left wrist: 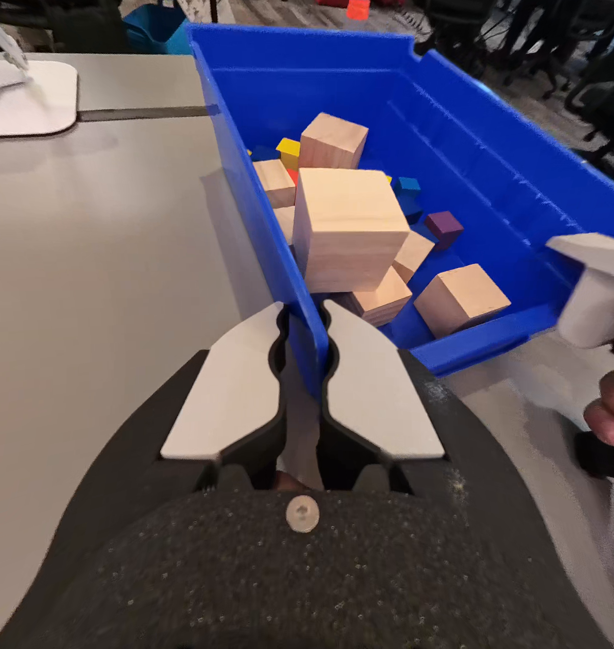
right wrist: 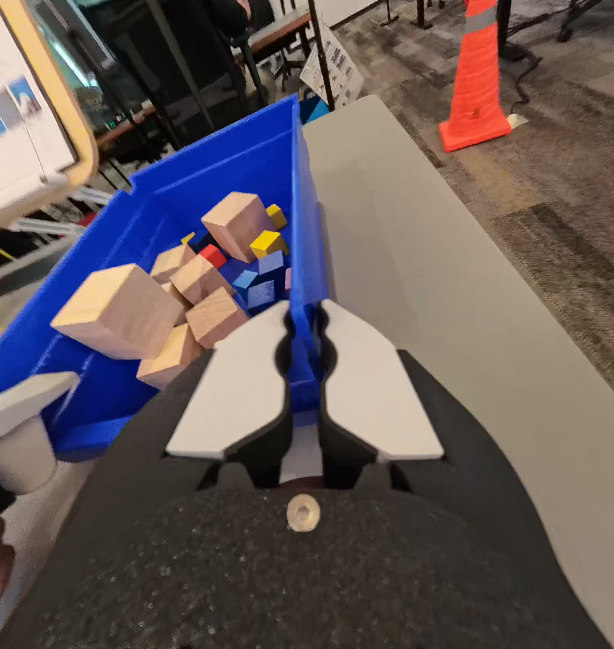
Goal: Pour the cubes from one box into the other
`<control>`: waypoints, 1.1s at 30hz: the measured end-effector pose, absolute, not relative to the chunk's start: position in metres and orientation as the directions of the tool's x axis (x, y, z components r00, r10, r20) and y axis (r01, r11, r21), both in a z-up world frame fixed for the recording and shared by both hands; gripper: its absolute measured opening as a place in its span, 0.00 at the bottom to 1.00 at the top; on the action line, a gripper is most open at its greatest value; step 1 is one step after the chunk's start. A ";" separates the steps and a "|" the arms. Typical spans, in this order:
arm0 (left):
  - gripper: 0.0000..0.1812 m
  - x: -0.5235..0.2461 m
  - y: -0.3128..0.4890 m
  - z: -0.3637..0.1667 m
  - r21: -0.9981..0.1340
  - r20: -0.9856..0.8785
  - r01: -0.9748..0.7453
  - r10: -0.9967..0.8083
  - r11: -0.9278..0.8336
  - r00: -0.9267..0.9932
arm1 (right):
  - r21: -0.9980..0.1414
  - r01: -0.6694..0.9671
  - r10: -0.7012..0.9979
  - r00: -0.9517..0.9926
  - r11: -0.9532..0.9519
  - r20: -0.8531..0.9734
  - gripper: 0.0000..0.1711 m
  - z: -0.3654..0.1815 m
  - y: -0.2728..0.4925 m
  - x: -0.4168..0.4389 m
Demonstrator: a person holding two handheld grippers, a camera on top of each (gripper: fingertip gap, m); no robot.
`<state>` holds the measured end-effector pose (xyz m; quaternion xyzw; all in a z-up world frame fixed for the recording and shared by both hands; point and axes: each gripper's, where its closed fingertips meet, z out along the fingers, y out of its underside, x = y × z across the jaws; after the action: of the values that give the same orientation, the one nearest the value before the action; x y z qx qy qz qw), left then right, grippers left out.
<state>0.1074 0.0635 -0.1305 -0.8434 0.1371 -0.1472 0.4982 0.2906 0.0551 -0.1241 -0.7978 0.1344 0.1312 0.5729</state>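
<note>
The blue box (left wrist: 439, 116) is carried between the two tools, and it appears tipped and raised off the grey table (left wrist: 105, 246). Its left wall is pinched by the left gripper (left wrist: 304, 316), whose jaws are drawn narrow onto the thin plastic; its right wall is pinched likewise by the right gripper (right wrist: 304, 312). The second box cannot be made out with certainty in either view.

Inside, the wooden cubes (left wrist: 347, 228) are piled toward the near end, with small coloured cubes (right wrist: 268, 242) among them. The load is judged moderately heavy and loose, so a shift of weight is to be expected as it slides. The walls are thin, smooth and probably a little flexible; a hold low on each side wall near the near corners, as now taken, is judged sound.

The table is plain and matt, with a white stand base (left wrist: 28, 98) at its far left edge. Beyond the right edge, patterned carpet and an orange cone (right wrist: 474, 77) are seen.
</note>
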 end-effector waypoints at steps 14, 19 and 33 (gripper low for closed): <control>0.02 -0.053 0.050 -0.078 -0.902 0.005 -0.113 -0.272 -0.416 0.962 | -0.931 -0.268 -0.062 0.963 -0.249 -0.261 0.02 -0.072 0.030 0.135; 0.02 -0.167 0.056 -0.088 -0.881 -0.010 -0.106 -0.204 -0.462 0.979 | -0.931 -0.181 0.026 0.980 -0.316 -0.199 0.01 -0.085 0.049 0.023; 0.22 -0.259 0.004 -0.082 -0.891 -0.024 -0.181 -0.356 -0.417 0.934 | -0.929 -0.121 0.245 0.946 -0.349 -0.215 0.14 -0.095 0.028 -0.052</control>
<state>-0.2588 0.0044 -0.0816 -0.8374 0.1603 -0.0845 0.5157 -0.0524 0.0278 -0.0952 -0.8054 -0.0386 0.1605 0.5693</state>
